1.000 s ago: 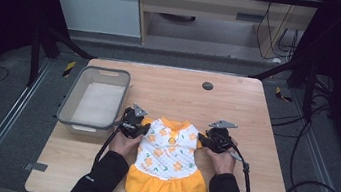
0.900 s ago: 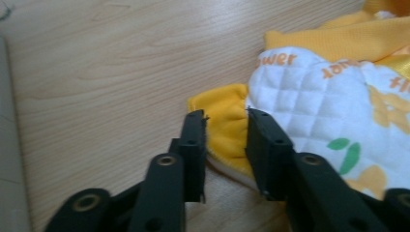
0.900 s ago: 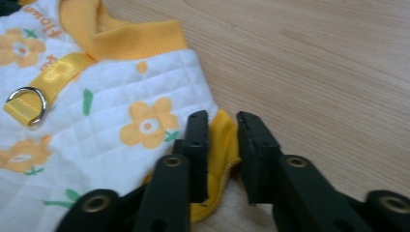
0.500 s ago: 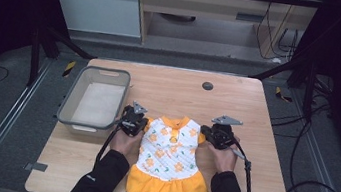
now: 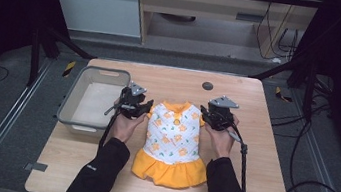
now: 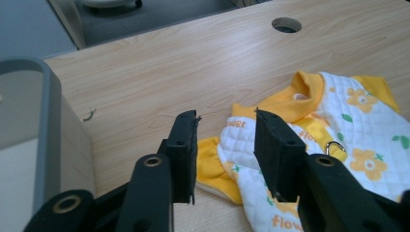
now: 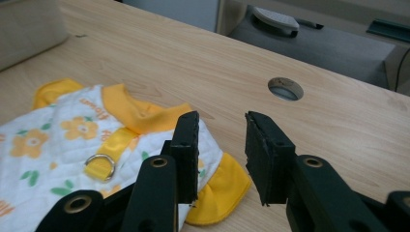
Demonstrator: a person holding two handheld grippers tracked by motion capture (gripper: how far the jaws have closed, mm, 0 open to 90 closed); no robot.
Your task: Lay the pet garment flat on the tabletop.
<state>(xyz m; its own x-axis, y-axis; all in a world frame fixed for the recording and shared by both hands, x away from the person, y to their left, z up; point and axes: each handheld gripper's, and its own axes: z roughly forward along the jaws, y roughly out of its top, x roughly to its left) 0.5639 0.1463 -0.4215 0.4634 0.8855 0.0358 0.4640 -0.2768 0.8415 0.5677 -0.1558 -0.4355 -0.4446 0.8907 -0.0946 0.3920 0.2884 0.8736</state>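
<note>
Dress (image 5: 172,144), small, white with orange flowers and a yellow skirt, lies flat on the wooden table (image 5: 251,153) beside the grey tub (image 5: 88,99). We hold our left gripper (image 6: 226,140) and right gripper (image 7: 221,145) above its sleeves; both jaws have just been opening and grip nothing.

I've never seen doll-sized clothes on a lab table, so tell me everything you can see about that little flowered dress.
The little dress lies flat, spread out on the wooden table, neck away from the person. Its quilted white bodice carries orange flowers, green leaves and the word "flower". The collar, short sleeves and ruffled skirt are plain yellow-orange. A yellow strap with a metal ring runs down the chest. Nothing grips it.
</note>
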